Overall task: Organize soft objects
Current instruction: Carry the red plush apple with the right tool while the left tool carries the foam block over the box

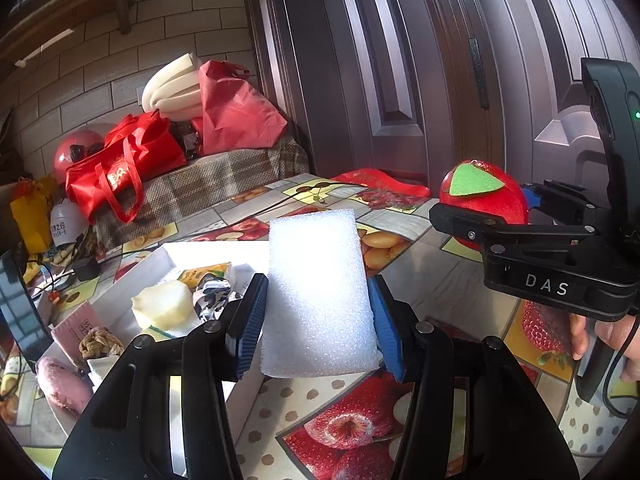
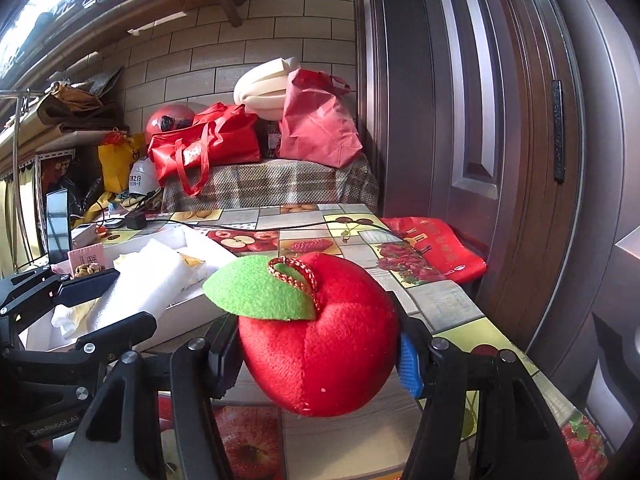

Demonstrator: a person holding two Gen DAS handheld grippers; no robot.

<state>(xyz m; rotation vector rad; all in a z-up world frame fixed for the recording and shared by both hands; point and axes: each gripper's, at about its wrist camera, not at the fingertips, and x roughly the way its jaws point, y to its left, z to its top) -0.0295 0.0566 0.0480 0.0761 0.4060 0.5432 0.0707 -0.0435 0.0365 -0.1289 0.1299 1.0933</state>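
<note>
My left gripper (image 1: 316, 316) is shut on a white foam block (image 1: 318, 292), held upright above the table near the right edge of the white box (image 1: 132, 276). The same block (image 2: 140, 284) shows at the left of the right wrist view, over the box (image 2: 188, 308). My right gripper (image 2: 316, 352) is shut on a red plush apple (image 2: 320, 340) with a green felt leaf, lifted off the table. In the left wrist view that apple (image 1: 484, 196) sits in the right gripper (image 1: 486, 216) at the right, a hand below it.
The box holds a pale sponge (image 1: 164, 304), a patterned cloth (image 1: 212, 292), a rope knot (image 1: 100, 344) and a pink plush (image 1: 64, 384). A fruit-print cloth covers the table (image 1: 400, 264). A red bag (image 2: 436, 248) lies at its far right corner, a door behind, bags heaped at the back.
</note>
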